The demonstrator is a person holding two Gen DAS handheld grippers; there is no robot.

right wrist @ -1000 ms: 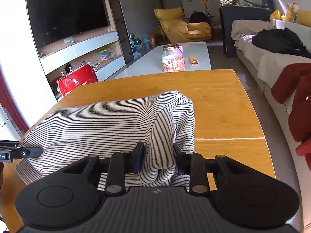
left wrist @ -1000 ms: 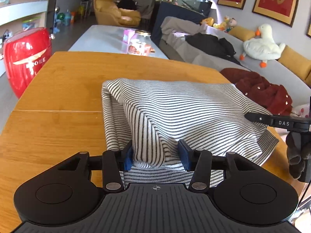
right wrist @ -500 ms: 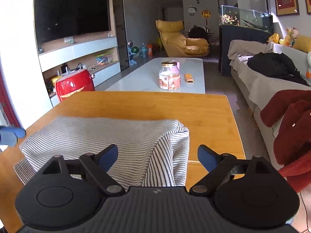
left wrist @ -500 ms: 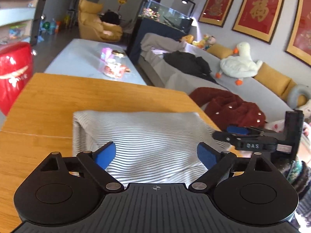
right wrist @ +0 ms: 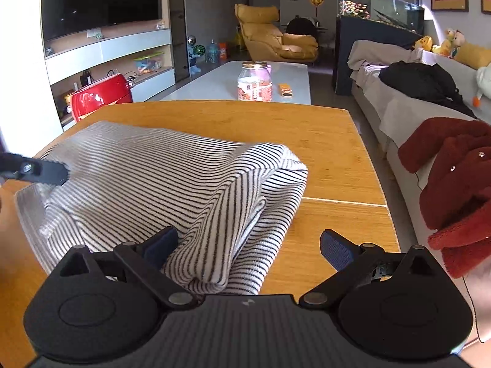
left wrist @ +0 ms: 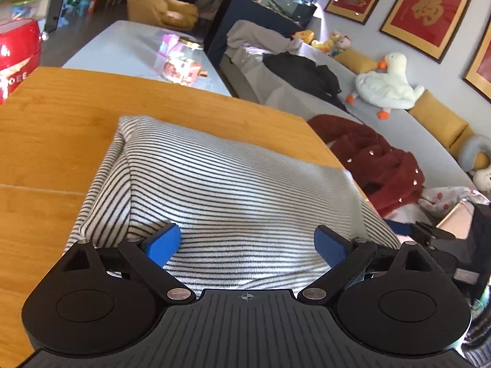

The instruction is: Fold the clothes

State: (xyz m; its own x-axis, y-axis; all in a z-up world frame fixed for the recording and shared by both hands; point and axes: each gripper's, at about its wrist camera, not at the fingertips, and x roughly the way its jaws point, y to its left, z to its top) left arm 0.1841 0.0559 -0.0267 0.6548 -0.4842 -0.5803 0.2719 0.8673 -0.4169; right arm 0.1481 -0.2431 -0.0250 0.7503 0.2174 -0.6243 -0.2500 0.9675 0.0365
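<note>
Both tools open, left tool (left wrist: 247, 242) and right tool (right wrist: 248, 245) over the near edge of the striped shirt (right wrist: 159, 184) on tabletop (right wrist: 322, 141); grip both near corners evenly, fold far.

One striped garment (left wrist: 233, 190) lies on one wooden surface (left wrist: 46, 153); two tongs, left tongs (left wrist: 245, 245) and right tongs (right wrist: 248, 245); one jar (right wrist: 254, 81).

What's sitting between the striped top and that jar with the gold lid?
In the right wrist view, only bare wooden table, then the pale coffee table the jar stands on, separates it from the striped top.
</note>
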